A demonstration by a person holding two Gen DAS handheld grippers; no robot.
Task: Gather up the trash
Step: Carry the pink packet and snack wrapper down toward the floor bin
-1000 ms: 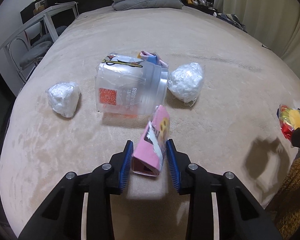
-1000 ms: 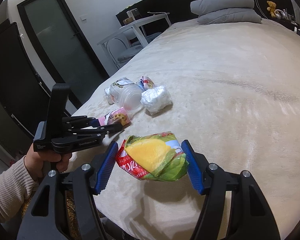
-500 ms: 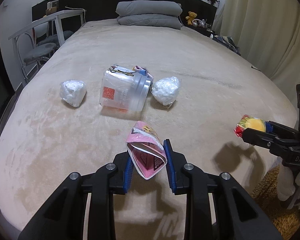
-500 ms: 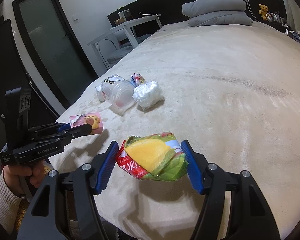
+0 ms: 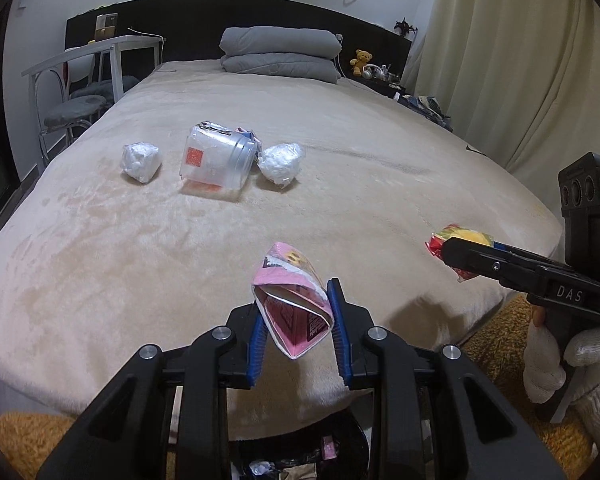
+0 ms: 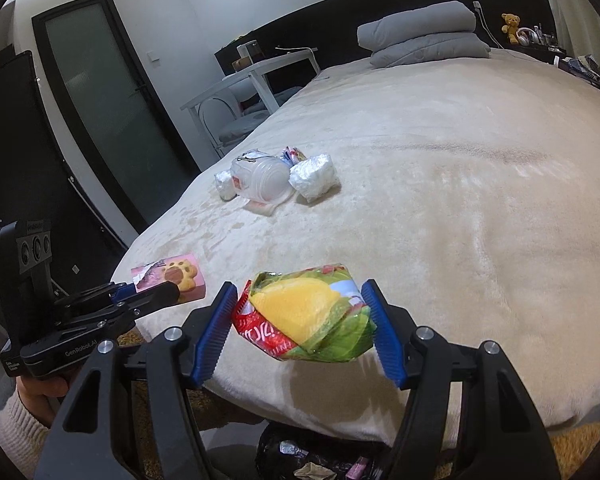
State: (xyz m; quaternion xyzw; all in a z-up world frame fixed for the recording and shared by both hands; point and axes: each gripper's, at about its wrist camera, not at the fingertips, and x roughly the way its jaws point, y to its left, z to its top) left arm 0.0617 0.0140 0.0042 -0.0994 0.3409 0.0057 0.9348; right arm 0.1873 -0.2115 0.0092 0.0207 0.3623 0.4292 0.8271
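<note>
A person stands at the foot of a wide bed (image 5: pixel 340 168) covered in a beige plush blanket, a two-finger gripper in each hand. The left gripper (image 5: pixel 296 324) is clamped tight on a small pink snack carton (image 5: pixel 294 304) — its open flap end faces back toward the gripper, and the carton is lifted clear of the blanket. From the other side the same carton shows a paw-print biscuit picture (image 6: pixel 172 278).

The right gripper (image 6: pixel 302 318) pinches a crumpled yellow, green and red snack bag (image 6: pixel 310 314) between its blue pads, also held off the blanket, above the bed's near edge. Its hand (image 5: pixel 548 360) wears a white knit glove.

Directly below both grippers, on the floor just past the bed edge, sits a black-lined trash bin (image 6: pixel 320 458) with scraps inside.

Further ahead of the grippers, well apart from them, more litter lies on the blanket: a clear plastic jar (image 5: pixel 216 158) on its side, with a wad of white plastic (image 5: pixel 280 164) just to its right and another white wad (image 5: pixel 140 160) to its left. Grey pillows (image 5: pixel 280 54) are stacked at the far headboard.
</note>
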